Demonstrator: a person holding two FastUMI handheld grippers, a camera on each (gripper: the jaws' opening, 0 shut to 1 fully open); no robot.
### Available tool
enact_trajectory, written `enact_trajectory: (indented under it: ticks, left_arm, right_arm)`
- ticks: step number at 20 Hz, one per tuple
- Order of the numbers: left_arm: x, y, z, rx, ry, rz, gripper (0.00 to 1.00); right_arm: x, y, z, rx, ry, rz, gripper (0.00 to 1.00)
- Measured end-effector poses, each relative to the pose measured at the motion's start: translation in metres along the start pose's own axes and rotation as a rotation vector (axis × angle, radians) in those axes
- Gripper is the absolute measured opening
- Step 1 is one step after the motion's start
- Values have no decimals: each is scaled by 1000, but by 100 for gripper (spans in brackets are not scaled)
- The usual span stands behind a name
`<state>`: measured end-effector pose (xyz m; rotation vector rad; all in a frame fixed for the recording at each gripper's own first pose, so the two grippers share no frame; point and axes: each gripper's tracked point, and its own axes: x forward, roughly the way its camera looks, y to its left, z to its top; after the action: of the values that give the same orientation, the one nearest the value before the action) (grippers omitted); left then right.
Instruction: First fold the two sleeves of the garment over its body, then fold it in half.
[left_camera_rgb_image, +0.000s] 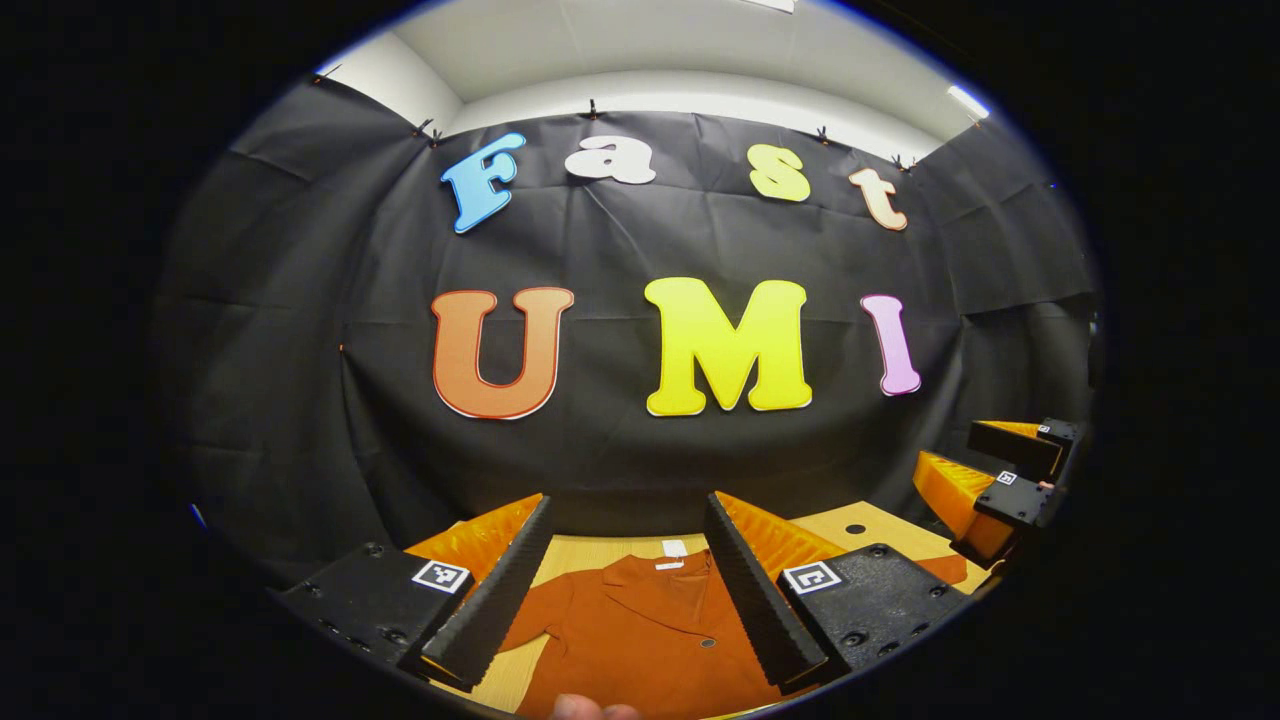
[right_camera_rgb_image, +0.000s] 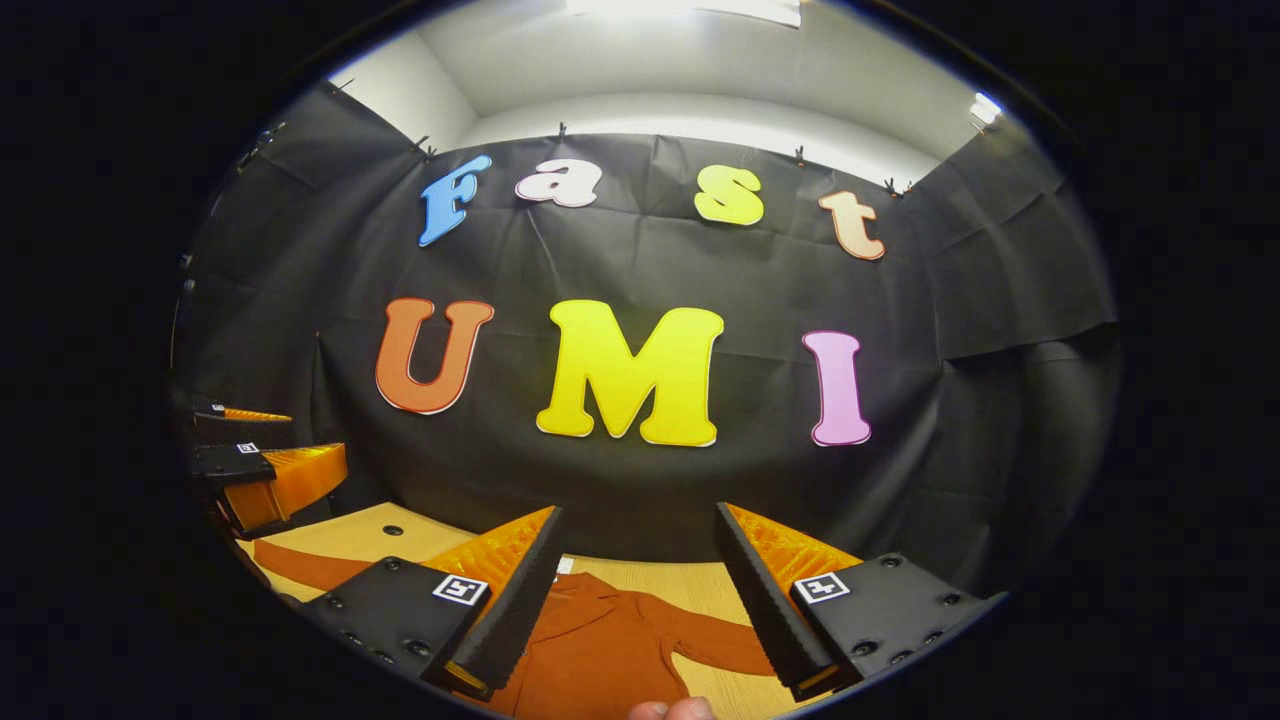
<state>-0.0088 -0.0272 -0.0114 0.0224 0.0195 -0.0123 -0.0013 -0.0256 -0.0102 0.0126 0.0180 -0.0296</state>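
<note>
On table (left_camera_rgb_image: 600, 553), garment (left_camera_rgb_image: 640, 630) collar farthest.

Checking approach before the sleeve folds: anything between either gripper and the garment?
Nothing visible. The rust-orange garment lies flat on the wooden table, both sleeves spread out. The left gripper and right gripper are both open above it, with only air between.

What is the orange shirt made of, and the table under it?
The orange shirt looks like soft matte woven cloth: it lies limp and flat, with a folded collar and a small button. The table looks like pale wood or wood-look laminate, smooth, with faint grain; which one, I can't tell.
</note>
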Motion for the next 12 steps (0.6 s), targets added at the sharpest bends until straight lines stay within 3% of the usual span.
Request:
enact_trajectory:
  ticks: [12]
  left_arm:
    - [-3,-3,-6,-16,18,27,98]
  right_arm:
    - [3,-12,0,13,4,-19,95]
